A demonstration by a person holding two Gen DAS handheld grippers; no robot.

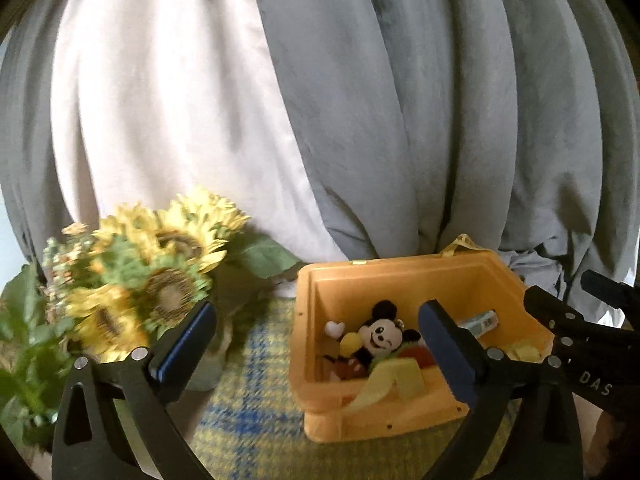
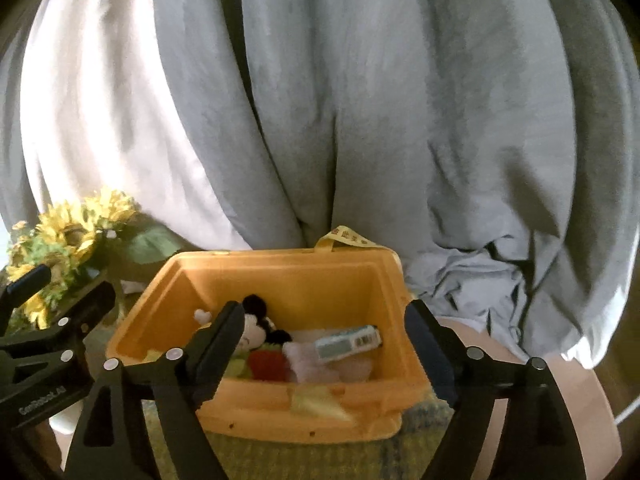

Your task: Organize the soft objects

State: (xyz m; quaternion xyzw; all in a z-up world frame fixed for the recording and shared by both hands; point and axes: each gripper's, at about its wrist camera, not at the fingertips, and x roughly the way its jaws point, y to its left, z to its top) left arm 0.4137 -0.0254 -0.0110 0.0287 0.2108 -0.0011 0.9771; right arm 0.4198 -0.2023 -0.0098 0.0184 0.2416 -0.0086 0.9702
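An orange plastic bin (image 1: 400, 266) (image 2: 280, 258) stands on a yellow-and-blue plaid cloth (image 1: 248, 400). Inside it lie a black-eared mouse plush (image 1: 376, 336) (image 2: 256, 320), yellow soft pieces (image 1: 396, 380) (image 2: 316, 400), a red soft piece (image 2: 268, 364), a pale pink soft thing (image 2: 308, 360) and a barcoded tube (image 2: 348, 342). My left gripper (image 1: 316, 320) hovers open before the bin's left side, its jaws empty. My right gripper (image 2: 324, 316) hovers open in front of the bin, nothing gripped. The right gripper's fingers (image 1: 552, 312) show at the left wrist view's right edge.
A bunch of artificial sunflowers (image 1: 160, 264) (image 2: 68, 236) stands left of the bin. Grey curtains (image 1: 400, 120) and a white curtain (image 1: 160, 100) hang close behind. A yellow printed strap (image 2: 348, 238) sticks up behind the bin's back rim.
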